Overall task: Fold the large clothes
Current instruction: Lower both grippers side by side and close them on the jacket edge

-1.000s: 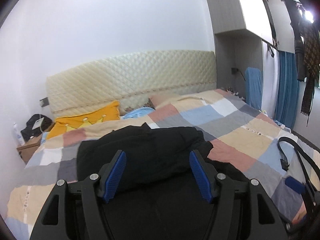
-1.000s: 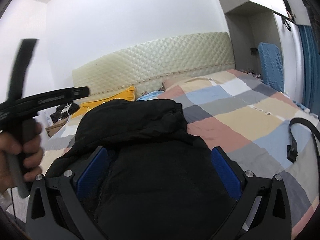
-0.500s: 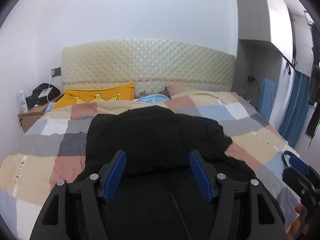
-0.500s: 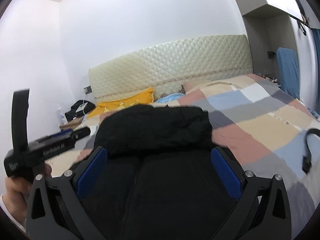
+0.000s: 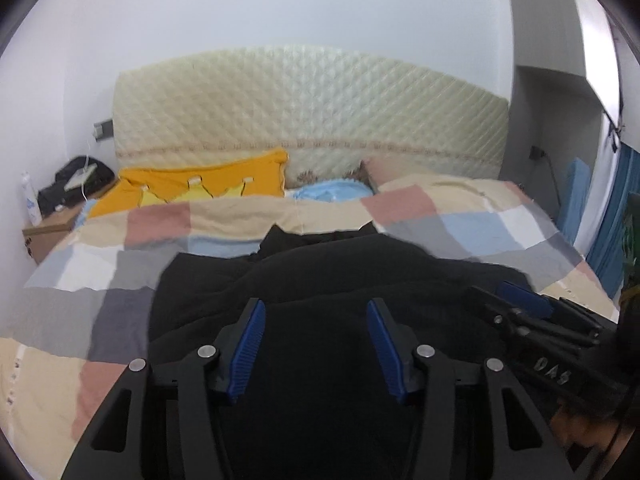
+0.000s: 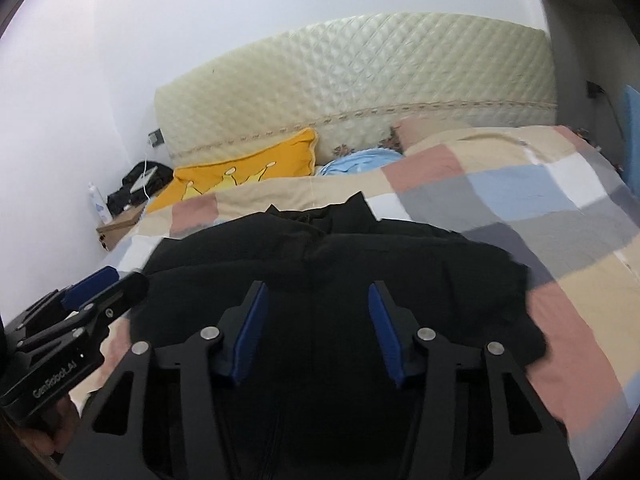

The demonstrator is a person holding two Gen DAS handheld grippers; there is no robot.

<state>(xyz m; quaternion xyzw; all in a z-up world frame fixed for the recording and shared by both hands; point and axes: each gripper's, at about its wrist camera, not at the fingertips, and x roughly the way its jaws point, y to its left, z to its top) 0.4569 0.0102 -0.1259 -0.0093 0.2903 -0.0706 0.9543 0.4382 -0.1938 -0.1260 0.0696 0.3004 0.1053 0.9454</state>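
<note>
Both tools are pointing forward and downward, side by side. The left tool [image 5: 315,346] and the right tool [image 6: 315,334] have just been closing; their blue pads are standing apart, gripping nothing between them.

A home bedroom: beyond the claw lie a bed with a checked quilt [image 5: 460,224], a padded headboard [image 5: 312,108], a yellow pillow [image 5: 208,184] and, far left, a bedside table [image 5: 48,228].
</note>
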